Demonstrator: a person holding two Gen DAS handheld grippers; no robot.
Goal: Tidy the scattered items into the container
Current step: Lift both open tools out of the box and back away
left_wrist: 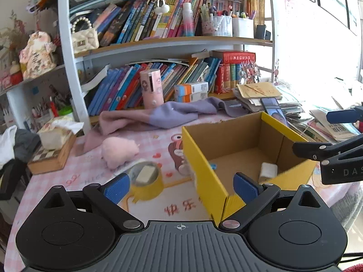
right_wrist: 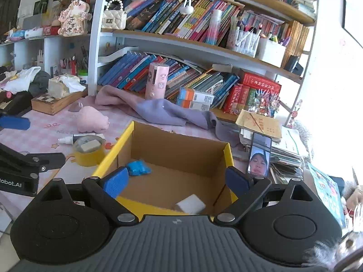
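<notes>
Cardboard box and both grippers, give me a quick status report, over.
Left gripper open, empty. Right gripper open, empty. Cardboard box holds blue item, white block. Tape roll, pink plush outside.

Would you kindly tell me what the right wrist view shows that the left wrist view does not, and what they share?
Only the right wrist view shows the small white spray bottle lying behind the tape, and the blue toy as a whole. Only the left wrist view shows the box's yellow outer side. Both show the cardboard box, the white block inside it, the yellow tape roll, the pink plush and the phone.
</notes>
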